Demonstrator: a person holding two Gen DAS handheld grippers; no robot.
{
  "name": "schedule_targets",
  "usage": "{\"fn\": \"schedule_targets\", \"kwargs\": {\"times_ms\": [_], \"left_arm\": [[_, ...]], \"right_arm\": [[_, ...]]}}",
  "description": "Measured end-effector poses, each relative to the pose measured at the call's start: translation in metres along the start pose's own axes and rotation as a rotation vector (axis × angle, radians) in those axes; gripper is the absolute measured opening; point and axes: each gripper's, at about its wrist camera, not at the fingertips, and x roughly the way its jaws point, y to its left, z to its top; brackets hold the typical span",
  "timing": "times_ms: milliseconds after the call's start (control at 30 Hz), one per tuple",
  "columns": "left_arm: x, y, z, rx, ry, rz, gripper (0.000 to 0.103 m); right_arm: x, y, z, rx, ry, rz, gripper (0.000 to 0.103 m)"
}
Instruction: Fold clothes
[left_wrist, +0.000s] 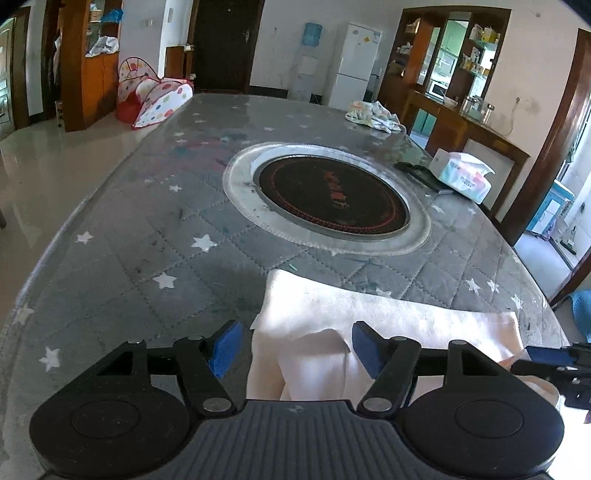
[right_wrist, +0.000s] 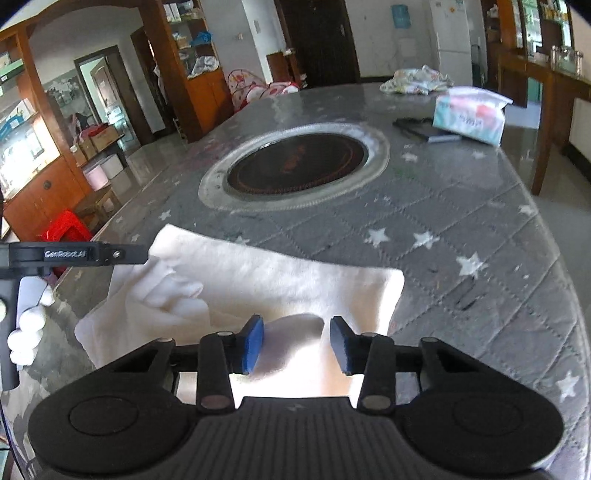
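A pale pink-white garment lies flat on the near edge of the grey quilted table; it also shows in the right wrist view. My left gripper is open, its blue pads on either side of a raised fold at the garment's left end. My right gripper is open over a raised fold at the garment's near right part. The right gripper also shows at the right edge of the left wrist view. The left gripper's arm shows in the right wrist view.
A round induction cooker is set in the table's middle. A tissue pack and a dark flat object lie at the right. A crumpled patterned cloth sits at the far edge. A gloved hand shows at the left.
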Motion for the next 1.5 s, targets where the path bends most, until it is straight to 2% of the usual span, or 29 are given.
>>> {"fn": "schedule_targets", "kwargs": {"times_ms": [133,167,267,300,367,400,500,567,867,1200,1500], "left_arm": [[0.007,0.002,-0.002,-0.003,0.024,-0.011,0.057],[0.008,0.002,-0.003,-0.006,0.03,-0.017,0.05],[0.008,0.001,-0.005,-0.005,0.033,-0.022,0.045],[0.008,0.0,-0.005,0.0,0.032,-0.022,0.035],[0.008,-0.001,-0.006,-0.001,0.032,-0.025,0.03],[0.007,-0.002,-0.006,0.0,0.029,-0.028,0.022],[0.005,-0.005,-0.006,0.009,0.02,-0.028,0.019],[0.003,-0.007,-0.006,0.017,0.013,-0.023,0.016],[-0.012,-0.012,-0.007,0.035,-0.021,-0.034,0.012],[-0.057,-0.012,-0.016,0.038,-0.092,-0.114,0.011],[-0.108,-0.002,-0.041,0.028,-0.121,-0.208,0.011]], "right_arm": [[0.005,0.001,0.0,-0.006,0.012,0.009,0.032],[0.005,0.001,0.0,-0.008,0.012,0.005,0.031],[0.006,0.001,0.0,-0.006,0.014,-0.004,0.031],[0.006,0.0,0.0,-0.007,0.014,-0.008,0.031],[0.006,0.0,-0.001,-0.004,0.016,-0.005,0.031],[0.006,0.001,-0.001,-0.009,0.015,-0.007,0.03],[0.005,0.004,-0.002,-0.02,0.011,-0.009,0.028],[0.004,0.005,-0.002,-0.025,0.003,-0.009,0.02],[-0.004,0.009,-0.002,-0.039,-0.024,0.002,0.007],[-0.037,0.021,-0.007,-0.072,-0.101,0.035,0.005],[-0.082,0.044,-0.032,-0.158,-0.151,0.101,0.005]]}}
